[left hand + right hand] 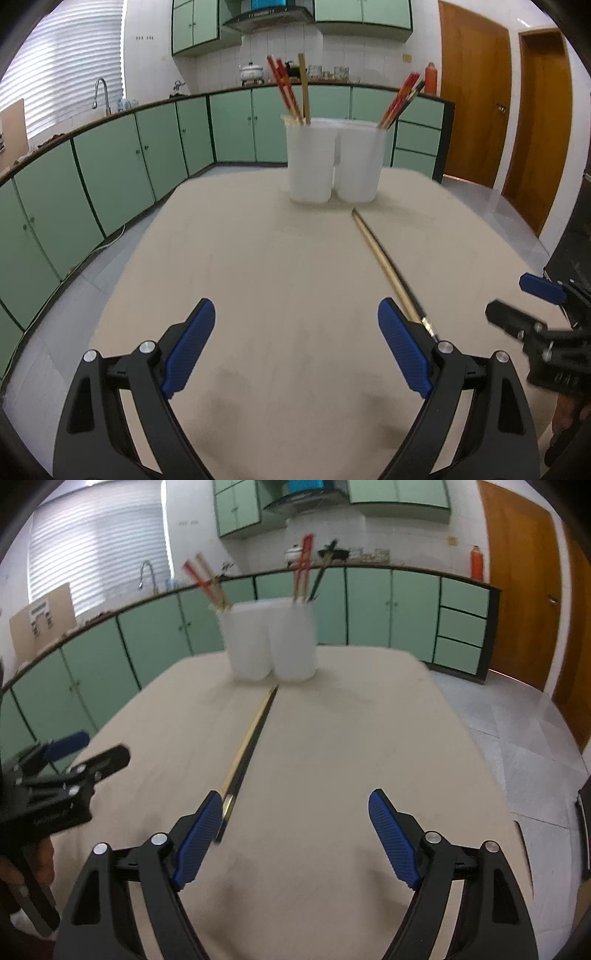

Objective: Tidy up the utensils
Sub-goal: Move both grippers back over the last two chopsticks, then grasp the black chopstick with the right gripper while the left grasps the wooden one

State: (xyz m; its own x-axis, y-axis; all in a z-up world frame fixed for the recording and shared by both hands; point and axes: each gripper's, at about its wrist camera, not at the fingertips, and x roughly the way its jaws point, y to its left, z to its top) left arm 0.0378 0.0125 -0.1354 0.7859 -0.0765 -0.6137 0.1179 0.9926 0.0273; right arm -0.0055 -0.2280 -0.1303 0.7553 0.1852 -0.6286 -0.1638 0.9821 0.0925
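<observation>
Two white plastic cups stand side by side at the far end of the beige table (pixel 258 280). The left cup (pixel 310 162) holds red chopsticks and a bamboo one (pixel 303 88). The right cup (pixel 360 162) holds red and dark chopsticks (pixel 400 99). A long bamboo chopstick (pixel 388 269) lies flat on the table, pointing at the cups; it also shows in the right wrist view (pixel 251 738). My left gripper (pixel 295 314) is open and empty, the chopstick just past its right finger. My right gripper (pixel 293 805) is open and empty, the chopstick's near end by its left finger.
Green kitchen cabinets (pixel 110 173) run along the left and back walls, with a sink tap (pixel 101 96). Wooden doors (pixel 476 92) stand at the right. Grey tiled floor (pixel 517 746) surrounds the table. The right gripper shows at the left wrist view's right edge (pixel 532 314).
</observation>
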